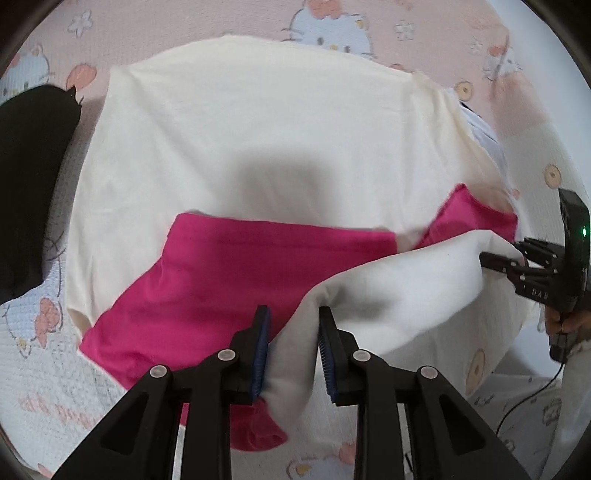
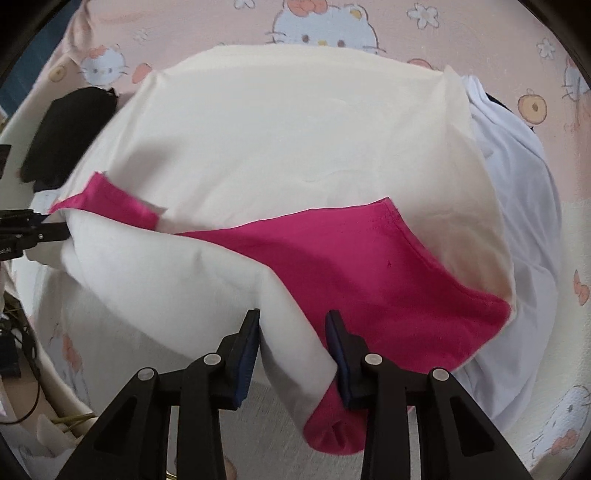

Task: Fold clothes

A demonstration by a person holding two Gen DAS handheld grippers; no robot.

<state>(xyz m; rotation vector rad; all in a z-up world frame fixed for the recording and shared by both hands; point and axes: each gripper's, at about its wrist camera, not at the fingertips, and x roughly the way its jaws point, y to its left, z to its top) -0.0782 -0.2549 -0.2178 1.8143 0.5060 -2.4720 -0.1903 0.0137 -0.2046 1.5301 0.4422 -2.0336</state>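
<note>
A cream garment point(image 1: 258, 140) with magenta parts point(image 1: 229, 273) lies spread on a printed bedsheet point(image 1: 332, 33). Its near edge is lifted into a thick fold point(image 1: 406, 280) that hangs between both grippers. My left gripper point(image 1: 291, 314) is shut on one end of that fold, cream cloth filling the gap between its blue pads. My right gripper point(image 2: 293, 317) is shut on the other end, with a magenta tip point(image 2: 332, 428) hanging below it. Each gripper shows in the other's view: the right gripper point(image 1: 485, 258) at the right edge, the left gripper point(image 2: 62, 230) at the left edge.
A black garment point(image 1: 29, 177) lies left of the cream one. A pale white garment point(image 2: 517, 221) lies on its right side. A person's hand point(image 1: 565, 321) holds the right gripper, with a cable point(image 1: 528, 402) trailing. Beyond the bed's left edge are cables and clutter point(image 2: 18, 350).
</note>
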